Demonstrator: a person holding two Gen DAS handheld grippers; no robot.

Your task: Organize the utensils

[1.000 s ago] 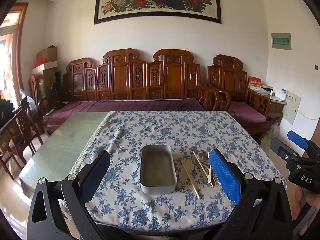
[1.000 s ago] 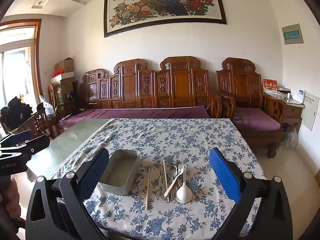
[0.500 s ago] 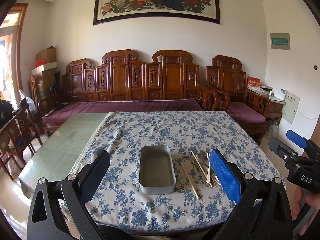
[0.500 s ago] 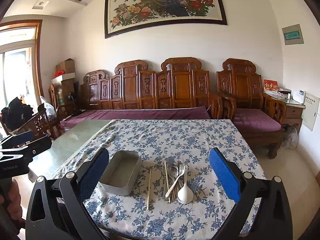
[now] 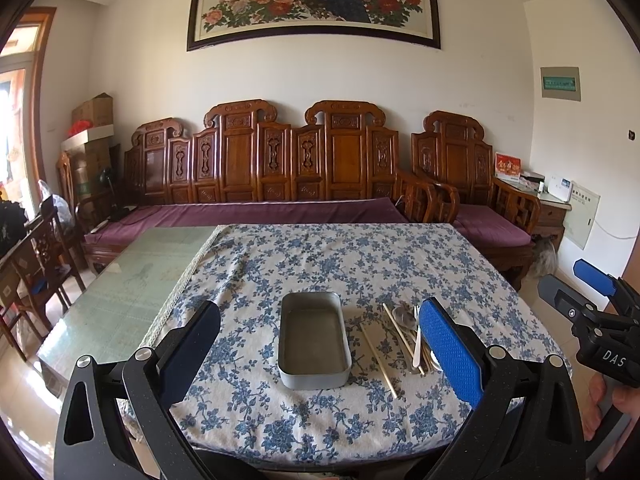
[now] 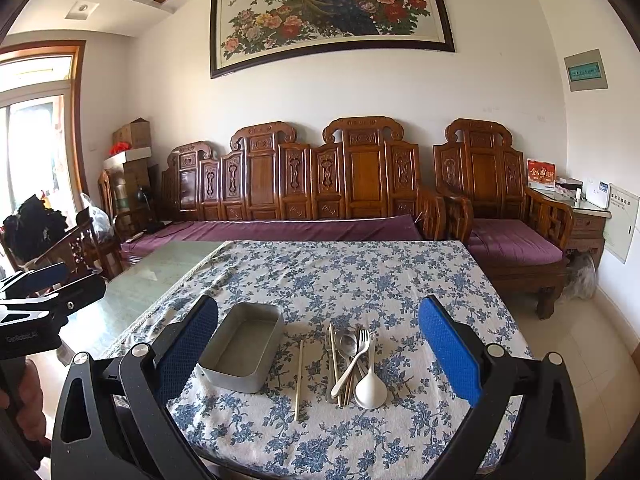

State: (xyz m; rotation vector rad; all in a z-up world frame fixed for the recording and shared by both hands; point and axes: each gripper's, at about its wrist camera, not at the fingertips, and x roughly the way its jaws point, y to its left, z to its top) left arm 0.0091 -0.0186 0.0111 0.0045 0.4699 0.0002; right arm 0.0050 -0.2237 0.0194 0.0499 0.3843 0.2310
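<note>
An empty metal tin (image 5: 314, 342) (image 6: 242, 346) sits on the floral tablecloth near the front edge. To its right lies a single chopstick (image 6: 298, 380) (image 5: 378, 360), then a pile of utensils (image 6: 352, 364) (image 5: 408, 336): chopsticks, a metal spoon, a white fork and a white spoon (image 6: 370, 390). My left gripper (image 5: 320, 344) is open and empty, held back from the table, framing the tin. My right gripper (image 6: 318, 344) is open and empty, framing the tin and the pile. The right gripper shows at the right edge of the left wrist view (image 5: 592, 308); the left gripper shows at the left edge of the right wrist view (image 6: 44, 300).
The cloth (image 6: 360, 276) covers the right part of a glass-topped table (image 5: 132, 280). A carved wooden sofa with purple cushions (image 5: 260, 212) stands behind it, an armchair (image 6: 512, 240) at the back right, chairs (image 5: 36, 256) at the left.
Both views have shifted only slightly, the table sitting a touch lower in frame. Both grippers stay open and nothing on the table has moved.
</note>
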